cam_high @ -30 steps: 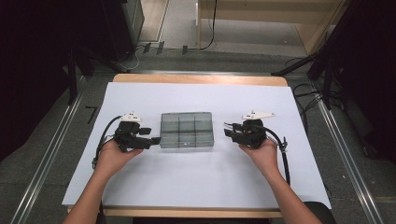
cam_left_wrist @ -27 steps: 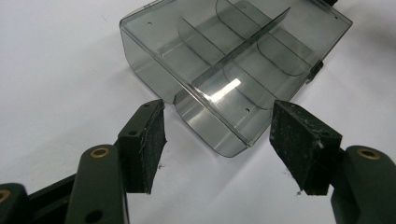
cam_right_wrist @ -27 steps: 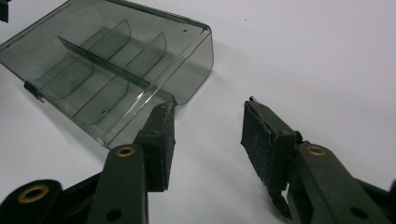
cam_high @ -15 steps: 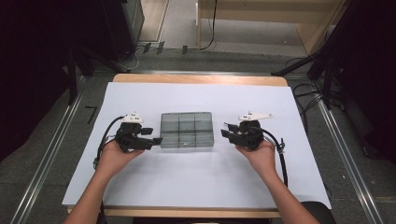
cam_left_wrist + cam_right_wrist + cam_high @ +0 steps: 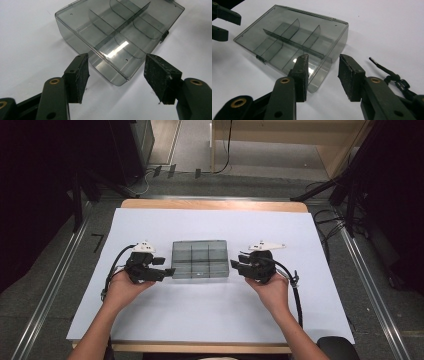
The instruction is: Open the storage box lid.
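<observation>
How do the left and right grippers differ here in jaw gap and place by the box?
The left gripper sits at the box's left end, the right gripper at its right end. The left gripper's jaws stand wide, while the right gripper's jaws stand narrower, having just been closing. Both are open, point at a near corner of the box without pressing on it, and each is held in a hand.

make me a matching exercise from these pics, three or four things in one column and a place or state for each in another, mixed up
Things:
1. smoky clear plastic compartment box
2. left black two-jaw gripper
3. right black two-jaw gripper
4. white sheet covering the table

Places or states:
A. at the box's right end, jaws just closing, nothing gripped
B. lying under everything
C. lid closed, between the grippers
D. at the box's left end, jaws open

Pairs: 1-C, 2-D, 3-A, 4-B
</observation>
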Motion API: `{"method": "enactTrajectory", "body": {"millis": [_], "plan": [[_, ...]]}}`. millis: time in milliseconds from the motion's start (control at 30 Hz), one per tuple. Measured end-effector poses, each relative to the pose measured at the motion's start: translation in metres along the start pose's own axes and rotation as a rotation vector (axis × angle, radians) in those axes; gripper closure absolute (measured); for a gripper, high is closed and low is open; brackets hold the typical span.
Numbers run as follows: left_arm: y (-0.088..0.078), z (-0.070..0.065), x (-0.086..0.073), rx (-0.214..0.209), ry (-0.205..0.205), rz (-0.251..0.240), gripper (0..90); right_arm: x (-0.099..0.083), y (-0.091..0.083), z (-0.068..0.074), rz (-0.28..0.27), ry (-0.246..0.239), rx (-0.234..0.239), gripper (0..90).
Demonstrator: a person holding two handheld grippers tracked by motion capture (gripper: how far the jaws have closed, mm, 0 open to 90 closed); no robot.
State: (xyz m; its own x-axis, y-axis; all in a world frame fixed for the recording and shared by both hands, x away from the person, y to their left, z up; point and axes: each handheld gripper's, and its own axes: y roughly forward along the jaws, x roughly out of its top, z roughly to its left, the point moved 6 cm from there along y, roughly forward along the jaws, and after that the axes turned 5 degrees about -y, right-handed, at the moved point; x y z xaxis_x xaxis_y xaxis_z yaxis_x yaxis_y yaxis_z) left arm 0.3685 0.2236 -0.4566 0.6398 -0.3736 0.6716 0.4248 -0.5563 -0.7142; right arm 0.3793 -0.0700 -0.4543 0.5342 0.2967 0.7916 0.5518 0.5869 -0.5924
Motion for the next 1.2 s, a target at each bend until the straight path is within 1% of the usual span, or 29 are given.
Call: {"method": "enactTrajectory", "body": {"millis": [33,100,133,200,300,333,367,400,433,467,533,600,633,667,700,767,800,833,867,933,967,1000,1067,1100,1200], "plan": [[0.0,0.0,0.0,0.0,0.0,0.0,37.3,0.0,0.0,0.0,0.0,0.0,0.0,62.2],[0.0,-0.001,-0.001,-0.002,-0.004,-0.007,37.2,0.001,0.001,0.005,0.002,-0.003,-0.001,62.5],[-0.001,-0.001,-0.001,-0.005,-0.006,-0.009,37.3,0.001,0.001,0.01,0.004,-0.008,-0.005,63.0],[-0.001,-0.002,-0.002,-0.003,-0.008,-0.012,37.3,0.001,0.002,0.012,0.006,-0.01,-0.009,63.2],[-0.001,-0.003,-0.002,0.003,-0.001,-0.014,37.3,0.001,0.003,0.02,-0.001,-0.002,-0.003,63.8],[-0.001,-0.004,-0.002,-0.001,0.0,-0.017,37.3,0.0,0.003,0.024,-0.006,0.005,0.0,64.6],[-0.001,-0.004,-0.002,-0.001,0.0,-0.017,37.3,0.0,0.003,0.024,-0.006,0.005,0.0,64.6],[0.0,-0.005,-0.002,-0.003,0.002,-0.018,37.3,-0.001,0.003,0.029,-0.014,0.001,-0.011,65.0],[0.0,-0.005,-0.002,-0.002,0.005,-0.017,37.3,-0.001,0.003,0.029,-0.014,0.001,-0.011,65.0],[0.001,-0.006,-0.003,-0.001,0.007,-0.02,37.4,-0.003,0.004,0.035,-0.027,0.006,-0.011,65.0],[0.001,-0.007,-0.003,-0.01,0.0,-0.028,37.8,-0.004,0.006,0.041,-0.037,0.013,-0.004,65.3],[0.001,-0.007,-0.005,-0.017,-0.006,-0.026,39.1,-0.006,0.007,0.047,-0.038,-0.001,-0.013,66.4],[0.001,-0.007,-0.005,-0.017,-0.006,-0.026,39.5,-0.006,0.007,0.047,-0.038,-0.001,-0.013,66.4],[0.001,-0.008,-0.008,-0.008,0.003,-0.023,39.5,-0.008,0.009,0.053,-0.042,-0.019,-0.021,68.2],[0.001,-0.008,-0.009,-0.006,0.005,-0.022,39.4,-0.009,0.01,0.056,-0.045,-0.022,-0.022,69.0],[0.001,-0.008,-0.01,-0.002,0.004,-0.023,38.9,-0.01,0.013,0.062,-0.046,-0.036,-0.02,70.2],[0.001,-0.008,-0.011,0.001,-0.004,-0.031,38.6,-0.011,0.014,0.064,-0.05,-0.038,-0.024,70.8],[0.001,-0.008,-0.011,0.001,-0.004,-0.031,38.3,-0.012,0.016,0.066,-0.052,-0.035,-0.022,71.4],[0.001,-0.008,-0.012,0.004,0.008,-0.027,38.0,-0.012,0.017,0.068,-0.059,-0.028,-0.018,72.0],[0.002,-0.008,-0.012,0.006,0.011,-0.03,37.7,-0.013,0.021,0.072,-0.07,-0.02,-0.012,72.8],[0.002,-0.007,-0.013,0.005,0.008,-0.031,37.7,-0.013,0.021,0.072,-0.07,-0.02,-0.012,72.8],[0.003,-0.006,-0.013,0.006,0.006,-0.03,37.6,-0.015,0.024,0.077,-0.07,-0.018,-0.004,72.8],[0.004,-0.006,-0.013,0.0,0.004,-0.03,37.7,-0.016,0.025,0.078,-0.068,-0.019,0.0,72.8],[0.005,-0.007,-0.014,0.0,0.005,-0.033,37.7,-0.019,0.028,0.082,-0.066,-0.019,0.01,73.2],[0.005,-0.007,-0.014,0.003,0.01,-0.031,37.7,-0.024,0.032,0.084,-0.064,-0.016,0.016,75.2]]}}
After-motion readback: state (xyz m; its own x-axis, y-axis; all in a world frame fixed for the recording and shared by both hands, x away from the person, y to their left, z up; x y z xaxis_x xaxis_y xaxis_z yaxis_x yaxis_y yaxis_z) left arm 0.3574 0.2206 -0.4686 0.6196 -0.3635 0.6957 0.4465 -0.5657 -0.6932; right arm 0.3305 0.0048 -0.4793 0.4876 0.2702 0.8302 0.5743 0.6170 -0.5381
